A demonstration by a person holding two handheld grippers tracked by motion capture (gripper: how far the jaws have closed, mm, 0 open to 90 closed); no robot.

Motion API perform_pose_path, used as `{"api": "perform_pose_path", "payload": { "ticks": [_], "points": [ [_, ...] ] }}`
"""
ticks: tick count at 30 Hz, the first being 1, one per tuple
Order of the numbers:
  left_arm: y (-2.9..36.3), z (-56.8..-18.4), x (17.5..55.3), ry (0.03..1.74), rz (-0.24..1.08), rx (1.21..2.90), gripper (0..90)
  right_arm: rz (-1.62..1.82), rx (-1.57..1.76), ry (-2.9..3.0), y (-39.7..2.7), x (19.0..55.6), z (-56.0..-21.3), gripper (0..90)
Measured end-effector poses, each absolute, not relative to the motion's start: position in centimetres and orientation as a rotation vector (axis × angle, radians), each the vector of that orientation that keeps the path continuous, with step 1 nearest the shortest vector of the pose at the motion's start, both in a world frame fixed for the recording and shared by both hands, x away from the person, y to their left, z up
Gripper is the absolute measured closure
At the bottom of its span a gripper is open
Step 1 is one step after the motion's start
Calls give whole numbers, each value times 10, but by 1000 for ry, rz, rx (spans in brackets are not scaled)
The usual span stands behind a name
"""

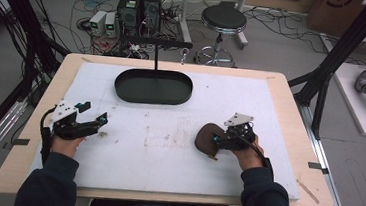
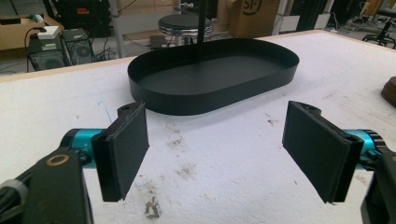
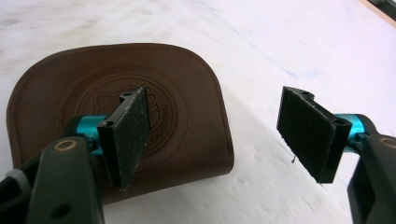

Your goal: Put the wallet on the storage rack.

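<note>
Two grippers are hovering near the black oval tray: left gripper gaping empty, right gripper spread wide over the brown leather pouch.

Left tool and right tool sit low, jaws apart, forearms entering from below.

On the brown cardboard box standing on the floor beyond the table's far edge, the printed black letters "SF" can be read. The flat brown leather pouch bears an embossed round emblem whose lettering is too faint to read.
</note>
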State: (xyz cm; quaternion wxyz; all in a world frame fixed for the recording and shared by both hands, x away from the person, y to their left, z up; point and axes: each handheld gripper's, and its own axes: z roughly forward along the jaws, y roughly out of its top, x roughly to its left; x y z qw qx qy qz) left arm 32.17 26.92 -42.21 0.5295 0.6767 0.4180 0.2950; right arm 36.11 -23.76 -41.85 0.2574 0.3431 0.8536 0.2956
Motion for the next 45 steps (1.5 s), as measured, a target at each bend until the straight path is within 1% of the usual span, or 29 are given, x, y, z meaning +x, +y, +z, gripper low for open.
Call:
{"api": "perform_pose_path", "payload": {
  "ticks": [4, 7, 10, 12, 15, 18, 20, 23, 26, 33, 34, 35, 39, 41, 45],
  "points": [
    [269, -422, 322, 999, 707, 1611, 225, 774, 1048, 2241, -246, 362, -418, 279],
    [269, -422, 322, 1000, 706, 1616, 225, 816, 1065, 2231, -246, 361, -417, 279],
    [268, -422, 322, 1000, 707, 1614, 225, 870, 994, 2266, -234, 358, -416, 284],
    [268, -422, 322, 997, 706, 1616, 225, 916, 942, 2286, -223, 355, -415, 335],
    [268, -422, 322, 998, 705, 1618, 225, 934, 910, 2299, -212, 355, -415, 336],
    [268, -422, 322, 999, 705, 1615, 225, 896, 884, 2338, -192, 362, -419, 340],
    [268, -422, 322, 997, 705, 1615, 226, 838, 866, 2360, -183, 364, -423, 375],
    [269, -422, 322, 1001, 706, 1610, 226, 796, 829, 2380, -179, 364, -425, 398],
    [270, -422, 322, 1002, 707, 1607, 226, 765, 807, 2377, -179, 360, -423, 400],
    [270, -422, 322, 1003, 707, 1609, 226, 717, 766, 2387, -199, 347, -420, 364],
    [270, -422, 322, 1003, 708, 1607, 225, 713, 788, 2389, -207, 344, -420, 345],
    [270, -422, 322, 1003, 708, 1607, 226, 713, 788, 2389, -207, 344, -420, 345],
    [270, -422, 322, 1004, 710, 1611, 225, 687, 822, 2392, -229, 341, -418, 307],
    [269, -422, 322, 1004, 708, 1612, 225, 747, 852, 2377, -238, 342, -416, 284],
    [268, -422, 322, 1003, 708, 1615, 225, 912, 1023, 2313, -257, 351, -413, 241]
  ]
}}
